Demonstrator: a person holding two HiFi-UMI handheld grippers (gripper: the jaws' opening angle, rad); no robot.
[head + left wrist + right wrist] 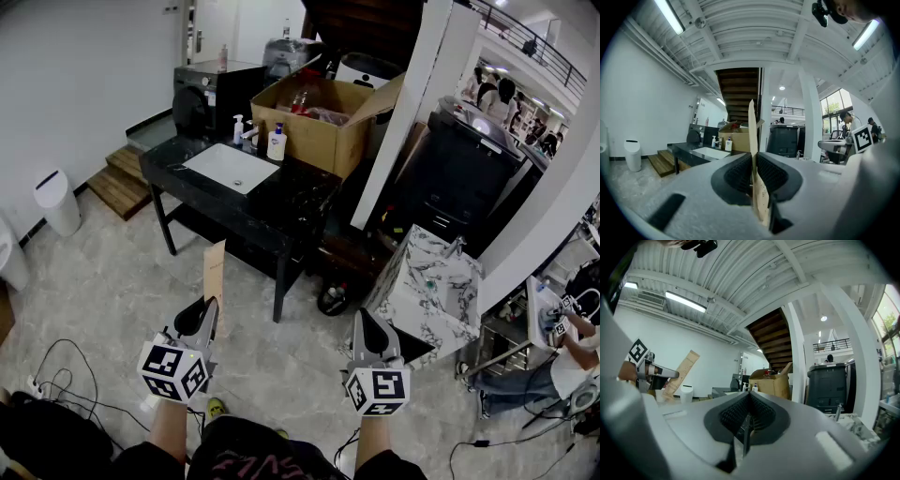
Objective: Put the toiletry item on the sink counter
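My left gripper [207, 317] is shut on a flat brown paper packet [215, 273], held upright low in the head view. In the left gripper view the packet [753, 136] stands edge-on between the ribbed pads [740, 172], rising above them. The black sink counter [302, 194] with its white basin [231, 168] lies well ahead, beyond the packet. My right gripper [367, 325] is shut with nothing between its pads, level with the left one. The right gripper view shows its closed pads [761, 414], and the packet [681, 371] off to the left.
An open cardboard box [322, 118] and two pump bottles [277, 143] stand at the counter's back. A washing machine [201, 99] is behind, a white bin [57, 200] at the left wall, wooden steps [117, 181] beside it. A marble sink unit [437, 292] stands at the right. Cables [66, 380] lie on the floor.
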